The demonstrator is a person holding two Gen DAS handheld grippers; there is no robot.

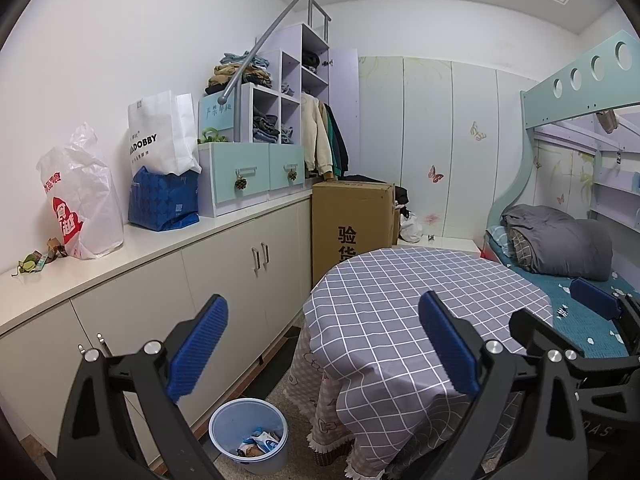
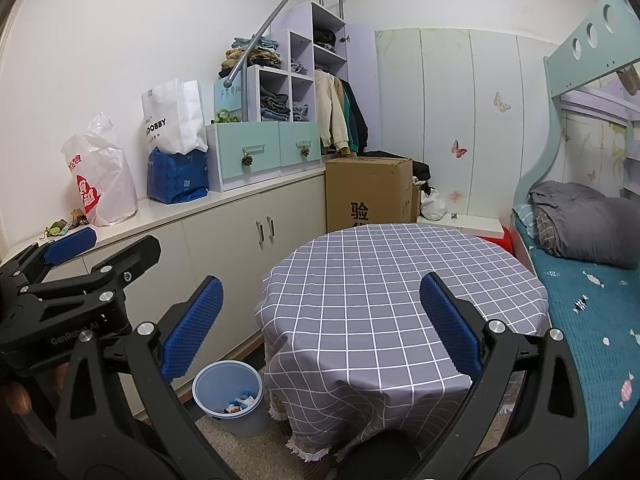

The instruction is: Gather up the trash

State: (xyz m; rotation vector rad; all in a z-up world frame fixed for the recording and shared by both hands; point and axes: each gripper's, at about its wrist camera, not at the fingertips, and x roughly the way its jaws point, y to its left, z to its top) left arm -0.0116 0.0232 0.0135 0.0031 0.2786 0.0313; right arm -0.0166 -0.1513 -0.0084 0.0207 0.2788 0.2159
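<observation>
A blue-grey trash bin (image 1: 250,436) stands on the floor beside the round table, with wrappers inside; it also shows in the right wrist view (image 2: 229,396). Small scraps of trash (image 1: 38,260) lie on the left end of the white counter, also seen in the right wrist view (image 2: 64,226). My left gripper (image 1: 324,344) is open and empty, held above the table edge. My right gripper (image 2: 322,324) is open and empty over the table. The right gripper shows at the right edge of the left wrist view (image 1: 592,308). The left gripper shows at the left of the right wrist view (image 2: 72,246).
A round table with a grey checked cloth (image 1: 420,300) fills the middle. A white cabinet counter (image 1: 168,240) holds a plastic bag (image 1: 86,200), a blue bag (image 1: 164,200) and drawers. A cardboard box (image 1: 352,224) stands behind the table. A bunk bed (image 1: 560,248) is right.
</observation>
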